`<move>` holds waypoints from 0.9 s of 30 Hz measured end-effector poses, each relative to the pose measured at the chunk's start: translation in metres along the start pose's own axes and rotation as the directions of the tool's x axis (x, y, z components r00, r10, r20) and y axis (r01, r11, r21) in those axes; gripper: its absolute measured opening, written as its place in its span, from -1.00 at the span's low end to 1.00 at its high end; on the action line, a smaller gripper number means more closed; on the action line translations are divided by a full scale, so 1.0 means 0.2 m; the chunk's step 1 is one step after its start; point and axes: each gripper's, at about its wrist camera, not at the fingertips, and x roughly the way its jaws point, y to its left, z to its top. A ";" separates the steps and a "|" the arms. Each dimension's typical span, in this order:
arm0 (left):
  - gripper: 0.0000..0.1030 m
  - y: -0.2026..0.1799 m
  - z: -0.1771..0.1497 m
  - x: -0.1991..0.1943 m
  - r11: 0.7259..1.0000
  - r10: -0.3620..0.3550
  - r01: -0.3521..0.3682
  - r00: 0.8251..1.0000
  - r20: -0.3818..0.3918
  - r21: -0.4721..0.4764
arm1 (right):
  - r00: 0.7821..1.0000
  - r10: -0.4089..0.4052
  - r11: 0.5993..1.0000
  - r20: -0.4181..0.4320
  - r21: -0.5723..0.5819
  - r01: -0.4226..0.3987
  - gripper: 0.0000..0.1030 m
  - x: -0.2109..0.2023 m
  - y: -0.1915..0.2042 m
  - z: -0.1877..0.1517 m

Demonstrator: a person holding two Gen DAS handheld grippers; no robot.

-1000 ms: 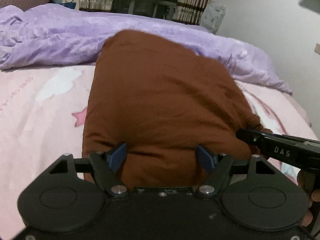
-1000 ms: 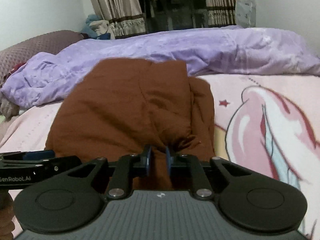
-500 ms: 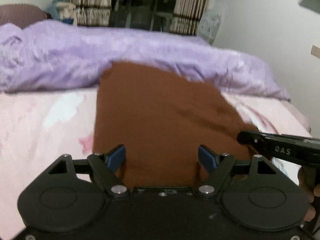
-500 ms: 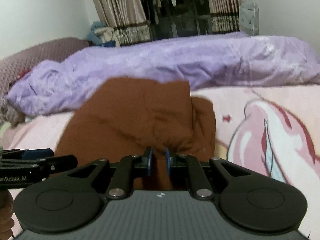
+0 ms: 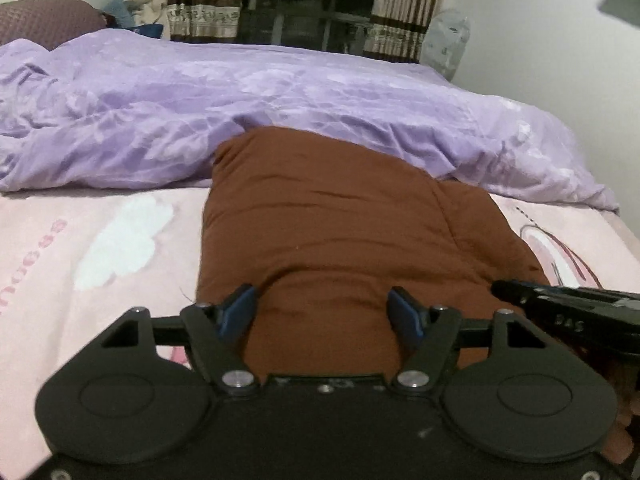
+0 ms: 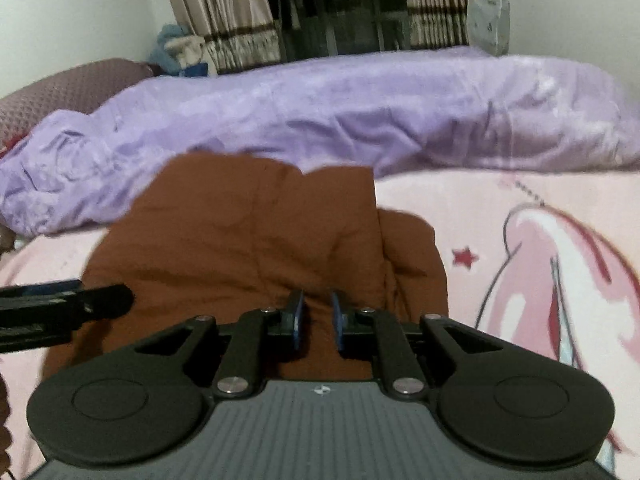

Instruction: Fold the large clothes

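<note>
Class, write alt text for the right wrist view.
A folded brown garment lies on a pink printed bedsheet, with the right tool narrowly parted over its near edge. A crumpled purple duvet lies behind, and the left tool enters from the left.

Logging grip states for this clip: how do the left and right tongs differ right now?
The left tongs stand wide open, straddling the brown padded garment; the right tongs are nearly closed, with a narrow gap over a fold. Both have blue pads and sit at the garment's near edge.
</note>
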 end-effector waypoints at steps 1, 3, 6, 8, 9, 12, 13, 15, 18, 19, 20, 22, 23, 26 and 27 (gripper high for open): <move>0.40 0.00 -0.02 0.01 1.000 0.005 -0.005 1.000 0.001 0.002 | 1.000 0.007 1.000 -0.001 0.001 -0.007 -0.73 0.02 -0.01 -0.02; 0.43 -0.01 -0.03 0.03 1.000 0.020 -0.020 1.000 0.007 0.024 | 1.000 0.018 1.000 0.004 0.018 -0.018 -0.73 0.03 -0.02 -0.04; 0.46 -0.01 -0.01 0.03 0.999 0.028 -0.028 1.000 0.014 0.030 | 1.000 0.020 0.999 0.009 0.024 -0.020 -0.73 0.00 -0.02 -0.04; 0.44 -0.02 0.01 -0.02 0.999 0.032 -0.033 0.999 0.027 0.031 | 1.000 0.012 0.999 0.011 0.030 -0.013 -0.73 -0.05 -0.02 -0.02; 0.42 -0.03 0.01 -0.06 0.999 0.038 -0.039 0.999 0.038 0.035 | 1.000 0.008 0.999 0.020 0.037 -0.009 -0.72 -0.09 -0.02 -0.01; 0.41 -0.06 0.00 -0.18 0.997 0.053 -0.057 0.996 0.074 0.053 | 0.998 0.001 0.999 0.065 0.046 -0.004 -0.68 -0.26 -0.01 0.01; 0.41 -0.07 -0.01 -0.22 0.997 0.051 -0.055 0.996 0.079 0.050 | 0.997 0.001 0.999 0.078 0.045 -0.005 -0.68 -0.31 -0.01 0.01; 0.41 -0.09 -0.05 -0.31 0.998 0.054 -0.058 0.995 0.083 0.040 | 0.995 0.008 0.999 0.103 0.035 -0.011 -0.65 -0.42 0.00 0.00; 0.41 -0.12 -0.13 -0.44 0.997 0.069 -0.074 0.992 0.106 0.038 | 0.992 0.015 1.000 0.126 0.014 -0.017 -0.60 -0.55 0.01 -0.04; 0.41 -0.12 -0.16 -0.48 0.996 0.072 -0.077 0.991 0.113 0.038 | 0.991 0.018 1.000 0.135 0.005 -0.019 -0.58 -0.59 0.01 -0.05; 0.41 -0.13 -0.18 -0.51 0.996 0.076 -0.080 0.990 0.116 0.033 | 0.990 0.018 1.000 0.142 -0.003 -0.018 -0.57 -0.62 0.02 -0.07; 0.41 -0.12 -0.24 -0.56 0.998 0.069 -0.070 0.991 0.112 0.006 | 0.989 0.016 1.000 0.146 -0.008 -0.015 -0.56 -0.66 0.02 -0.10; 0.41 -0.12 -0.26 -0.57 0.998 0.063 -0.062 0.992 0.107 -0.009 | 0.989 0.023 1.000 0.145 -0.005 -0.022 -0.56 -0.67 0.02 -0.12; 0.41 -0.11 -0.33 -0.55 0.999 0.049 -0.047 0.996 0.080 -0.022 | 0.991 0.019 1.000 0.131 -0.012 -0.018 -0.56 -0.66 0.02 -0.18; 0.41 -0.11 -0.35 -0.53 0.999 0.044 -0.042 0.997 0.064 -0.023 | 0.992 0.014 1.000 0.126 -0.014 -0.012 -0.56 -0.65 0.02 -0.19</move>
